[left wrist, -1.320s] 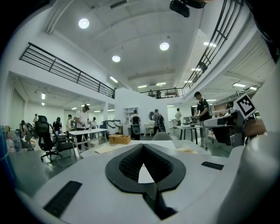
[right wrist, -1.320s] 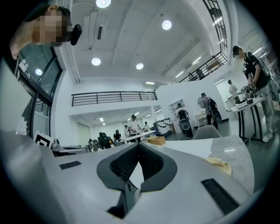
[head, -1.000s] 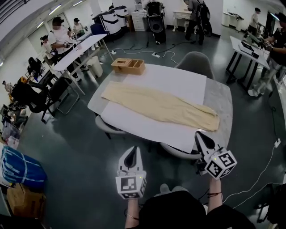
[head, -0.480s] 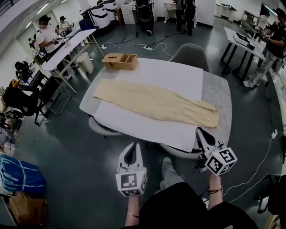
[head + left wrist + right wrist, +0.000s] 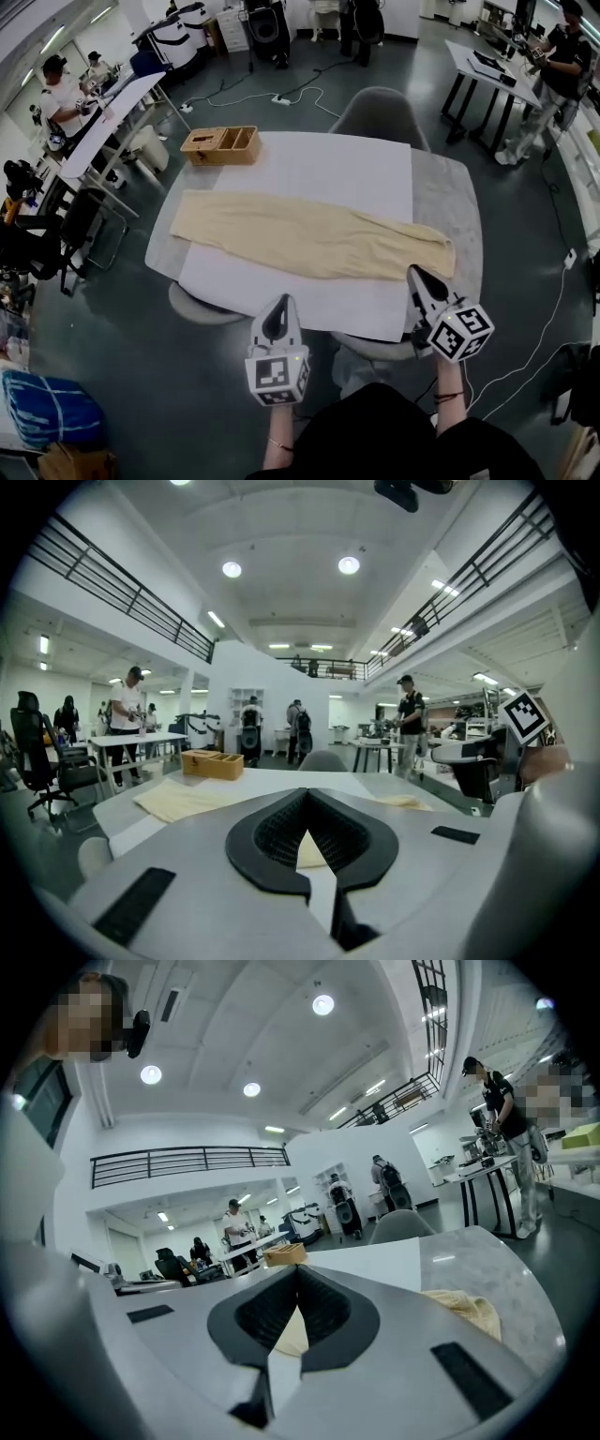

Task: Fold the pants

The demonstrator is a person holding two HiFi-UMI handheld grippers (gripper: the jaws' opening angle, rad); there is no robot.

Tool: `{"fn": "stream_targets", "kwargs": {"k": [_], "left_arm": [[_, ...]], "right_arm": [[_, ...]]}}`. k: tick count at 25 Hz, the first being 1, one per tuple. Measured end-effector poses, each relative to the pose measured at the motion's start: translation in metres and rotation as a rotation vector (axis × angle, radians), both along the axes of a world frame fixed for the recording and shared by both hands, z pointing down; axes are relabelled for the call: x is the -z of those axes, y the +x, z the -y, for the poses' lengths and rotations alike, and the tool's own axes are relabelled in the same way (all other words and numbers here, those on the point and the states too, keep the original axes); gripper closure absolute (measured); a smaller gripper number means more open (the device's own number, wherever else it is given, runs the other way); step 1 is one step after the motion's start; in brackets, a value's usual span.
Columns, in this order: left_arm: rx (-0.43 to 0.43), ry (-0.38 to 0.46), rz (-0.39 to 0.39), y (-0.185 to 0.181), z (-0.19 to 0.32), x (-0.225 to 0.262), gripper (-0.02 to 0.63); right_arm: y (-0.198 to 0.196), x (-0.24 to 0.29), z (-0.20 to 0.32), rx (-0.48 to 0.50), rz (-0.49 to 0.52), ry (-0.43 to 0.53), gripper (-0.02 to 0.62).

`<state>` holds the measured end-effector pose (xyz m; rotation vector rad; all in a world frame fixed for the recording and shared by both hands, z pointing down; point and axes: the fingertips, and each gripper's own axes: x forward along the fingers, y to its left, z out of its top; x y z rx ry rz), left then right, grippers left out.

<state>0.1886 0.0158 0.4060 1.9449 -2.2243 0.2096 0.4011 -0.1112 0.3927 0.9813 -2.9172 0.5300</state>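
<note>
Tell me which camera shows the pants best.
The head view: the pants lie full length, flat across the table. The left gripper view catches them low and edge-on; the right gripper view shows mostly one bunched end.

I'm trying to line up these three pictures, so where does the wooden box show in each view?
Head view: box upper left, beyond the pants' left end.
Left gripper view: box left of centre, behind the pants.
Right gripper view: box near centre, mid-height.
Shared landmark: the pants, lying nearer than the box in all three.
</note>
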Motion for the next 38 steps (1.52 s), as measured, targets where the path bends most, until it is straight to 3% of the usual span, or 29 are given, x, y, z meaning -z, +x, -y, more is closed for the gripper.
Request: {"fn": "stream_targets", "kwargs": {"k": [14, 27, 38], "left_arm": [[-0.167, -0.101, -0.039, -0.007, 0.117, -0.030, 0.598], [-0.399, -0.241, -0.073, 0.041, 0.187, -0.079, 0.598], [-0.584, -0.346, -0.090, 0.082, 0.224, -0.116, 0.598]], "right_arm": [[-0.005, -0.033, 0.090, -0.118, -0.017, -0.105, 0.580], [0.035, -0.086, 0.126, -0.262, -0.134, -0.217, 0.580], [0.092, -0.133, 0.153, -0.468, -0.227, -0.336, 0.578]]}}
